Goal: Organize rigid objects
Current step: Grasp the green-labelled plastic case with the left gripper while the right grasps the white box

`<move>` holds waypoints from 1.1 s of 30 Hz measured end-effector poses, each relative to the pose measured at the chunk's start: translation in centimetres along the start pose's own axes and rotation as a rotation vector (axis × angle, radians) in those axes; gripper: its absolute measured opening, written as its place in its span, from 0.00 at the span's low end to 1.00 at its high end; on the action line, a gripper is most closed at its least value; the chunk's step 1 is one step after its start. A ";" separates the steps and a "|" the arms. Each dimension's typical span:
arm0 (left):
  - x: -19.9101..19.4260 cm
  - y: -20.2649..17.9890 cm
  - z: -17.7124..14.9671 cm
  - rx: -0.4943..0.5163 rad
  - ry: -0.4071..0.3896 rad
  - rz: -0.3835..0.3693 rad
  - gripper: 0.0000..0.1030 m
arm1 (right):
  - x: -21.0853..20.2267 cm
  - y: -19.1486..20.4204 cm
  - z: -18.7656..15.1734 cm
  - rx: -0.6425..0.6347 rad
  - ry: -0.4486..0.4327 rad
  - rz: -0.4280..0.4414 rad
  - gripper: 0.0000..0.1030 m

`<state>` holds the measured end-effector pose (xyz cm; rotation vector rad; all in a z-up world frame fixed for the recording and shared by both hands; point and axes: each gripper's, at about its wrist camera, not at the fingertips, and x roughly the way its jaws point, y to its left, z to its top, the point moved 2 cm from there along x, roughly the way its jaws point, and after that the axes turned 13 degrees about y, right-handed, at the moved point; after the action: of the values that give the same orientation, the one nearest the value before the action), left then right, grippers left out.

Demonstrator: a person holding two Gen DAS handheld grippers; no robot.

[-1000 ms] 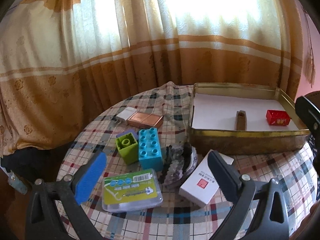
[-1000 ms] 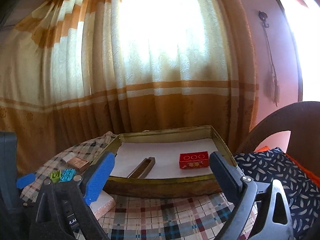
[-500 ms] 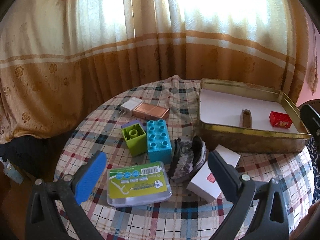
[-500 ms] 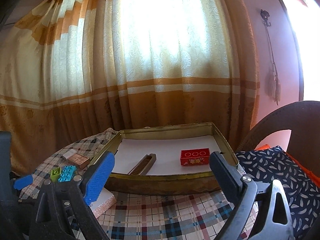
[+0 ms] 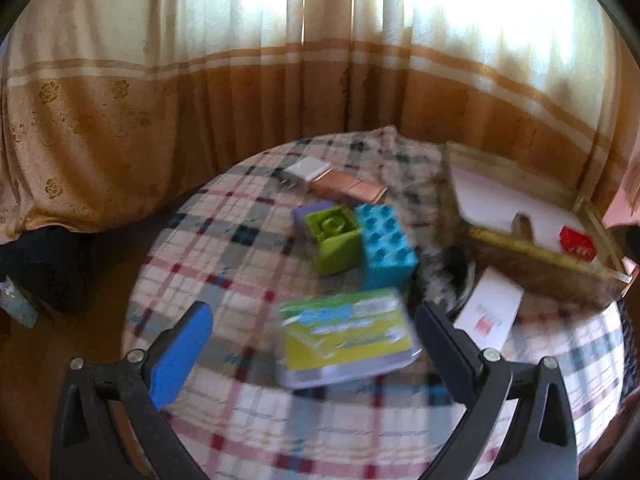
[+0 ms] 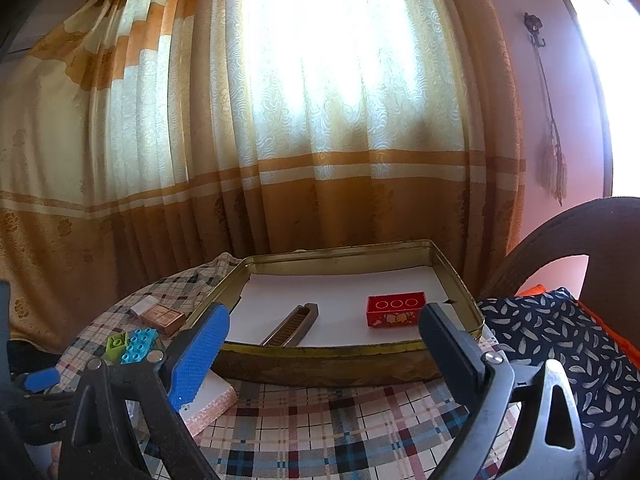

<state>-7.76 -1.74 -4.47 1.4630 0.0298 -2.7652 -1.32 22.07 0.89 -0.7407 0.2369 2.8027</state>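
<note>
A gold tin tray (image 6: 344, 366) lined with white paper holds a red brick (image 6: 396, 310) and a brown comb-like bar (image 6: 292, 326). On the plaid table lie a green brick (image 5: 334, 238), a blue brick (image 5: 386, 246), a green-labelled clear case (image 5: 346, 336), a white box (image 5: 490, 310), a copper-coloured box (image 5: 348, 191) and a white charger (image 5: 304, 170). My left gripper (image 5: 316, 348) hangs open above the clear case, the view blurred. My right gripper (image 6: 324, 352) is open in front of the tray, holding nothing.
A dark crumpled item (image 5: 452, 272) lies between the blue brick and the tray. Orange curtains (image 6: 280, 140) hang behind the round table. A dark chair (image 6: 580, 248) with a patterned cushion (image 6: 560, 344) stands at the right. The table edge (image 5: 160, 248) drops off on the left.
The left gripper has swung left, so the objects and tray slid to the right in its view. The right gripper has barely moved.
</note>
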 end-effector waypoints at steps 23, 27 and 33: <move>4.0 -0.6 0.9 -0.033 0.224 -0.073 0.95 | 1.6 -1.9 -0.3 0.102 0.088 0.060 0.94; 3.4 -0.2 0.4 -0.030 0.202 -0.074 0.80 | 2.6 -2.3 -0.5 0.122 0.146 0.074 0.94; 3.1 0.6 0.3 -0.049 0.192 -0.108 0.80 | 4.3 -1.8 -0.6 0.106 0.238 0.126 0.94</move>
<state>-9.72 -2.34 -6.86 1.7585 0.1830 -2.6705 -4.20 24.49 -1.99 -1.0679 0.4854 2.7872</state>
